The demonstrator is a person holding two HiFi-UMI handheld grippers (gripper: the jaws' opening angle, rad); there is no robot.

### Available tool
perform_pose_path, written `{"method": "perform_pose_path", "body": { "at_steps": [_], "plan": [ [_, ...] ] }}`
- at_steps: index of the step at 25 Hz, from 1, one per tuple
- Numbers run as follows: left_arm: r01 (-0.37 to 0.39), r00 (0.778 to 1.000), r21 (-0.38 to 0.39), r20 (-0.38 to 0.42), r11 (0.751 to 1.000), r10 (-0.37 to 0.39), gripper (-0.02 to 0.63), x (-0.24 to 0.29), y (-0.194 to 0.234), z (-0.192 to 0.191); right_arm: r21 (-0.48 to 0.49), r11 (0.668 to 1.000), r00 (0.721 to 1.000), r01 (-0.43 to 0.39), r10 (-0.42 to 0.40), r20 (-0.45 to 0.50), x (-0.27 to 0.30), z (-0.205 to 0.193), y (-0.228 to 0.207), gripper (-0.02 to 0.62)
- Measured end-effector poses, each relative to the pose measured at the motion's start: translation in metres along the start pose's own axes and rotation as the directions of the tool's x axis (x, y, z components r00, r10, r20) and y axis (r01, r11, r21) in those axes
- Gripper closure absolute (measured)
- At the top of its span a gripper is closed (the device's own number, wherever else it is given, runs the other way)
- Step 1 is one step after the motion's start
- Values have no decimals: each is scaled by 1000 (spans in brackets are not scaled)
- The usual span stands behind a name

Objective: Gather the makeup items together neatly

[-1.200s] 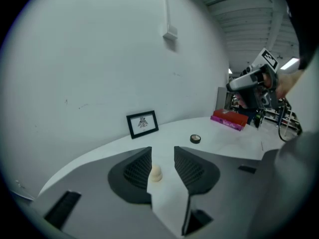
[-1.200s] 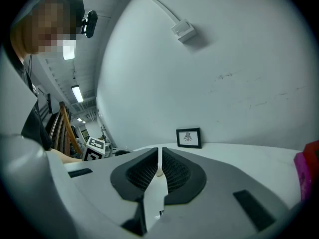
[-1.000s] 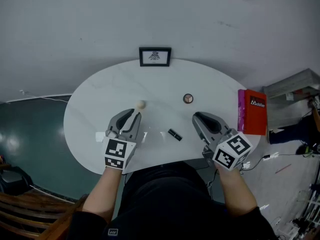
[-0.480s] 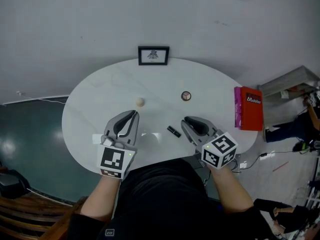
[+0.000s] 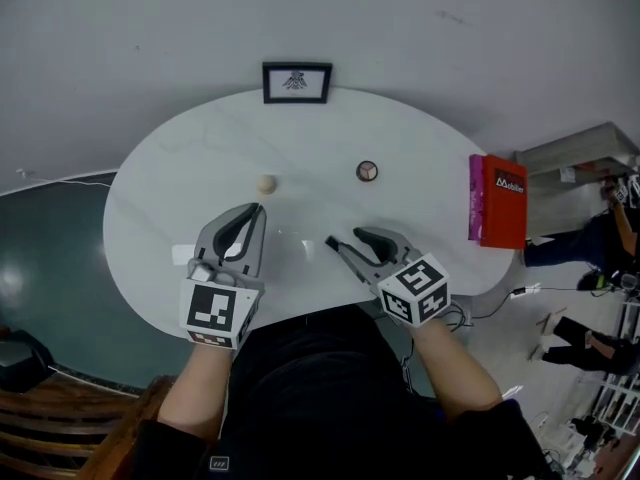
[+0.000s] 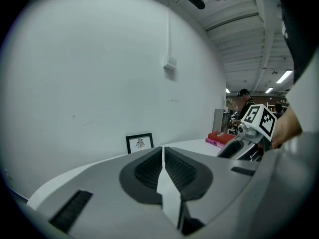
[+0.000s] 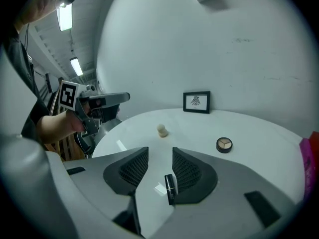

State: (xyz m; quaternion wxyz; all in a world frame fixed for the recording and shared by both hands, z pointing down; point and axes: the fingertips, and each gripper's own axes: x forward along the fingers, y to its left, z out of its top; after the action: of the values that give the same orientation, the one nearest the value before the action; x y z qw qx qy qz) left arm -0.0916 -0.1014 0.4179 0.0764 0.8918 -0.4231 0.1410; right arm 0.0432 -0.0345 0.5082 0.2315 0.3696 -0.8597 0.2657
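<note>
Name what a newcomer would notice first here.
The right tongs, whose jaws have just been opening, straddle a black tube near the front edge of the white oval table. A red book stands out at the table's right edge, and a small framed picture at its far edge.

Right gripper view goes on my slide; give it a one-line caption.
Right gripper, jaws just opening, straddles a black lipstick tube on the white table; sponge and compact lie beyond.

The head view looks steeply down from above onto the whole white oval table (image 5: pixel 180 168). Both gripper views sit low, close over that table, facing the wall (image 5: pixel 300 18); all three share the framed picture (image 5: pixel 296 82).
</note>
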Motion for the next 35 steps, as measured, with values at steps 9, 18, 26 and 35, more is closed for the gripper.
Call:
{"method": "perform_pose_path", "body": {
  "at_steps": [9,18,26,35],
  "plan": [
    [19,1000,-16,-22,1000,-19,581,3,-1,-15,-7,1000,985,24,-25,-168,29,-54,-12,422],
    [32,999,-33,-41,999,-33,581,7,6,-28,-29,998,960,53,-59,-274,48,-88,-18,423],
    [48,997,-42,-57,998,-51,581,9,10,-38,-68,994,932,85,-104,-346,55,-109,-20,449],
    [55,997,-52,-47,997,-57,581,0,13,-34,-79,990,907,121,-143,-396,58,-119,-23,489]
  ]
}}
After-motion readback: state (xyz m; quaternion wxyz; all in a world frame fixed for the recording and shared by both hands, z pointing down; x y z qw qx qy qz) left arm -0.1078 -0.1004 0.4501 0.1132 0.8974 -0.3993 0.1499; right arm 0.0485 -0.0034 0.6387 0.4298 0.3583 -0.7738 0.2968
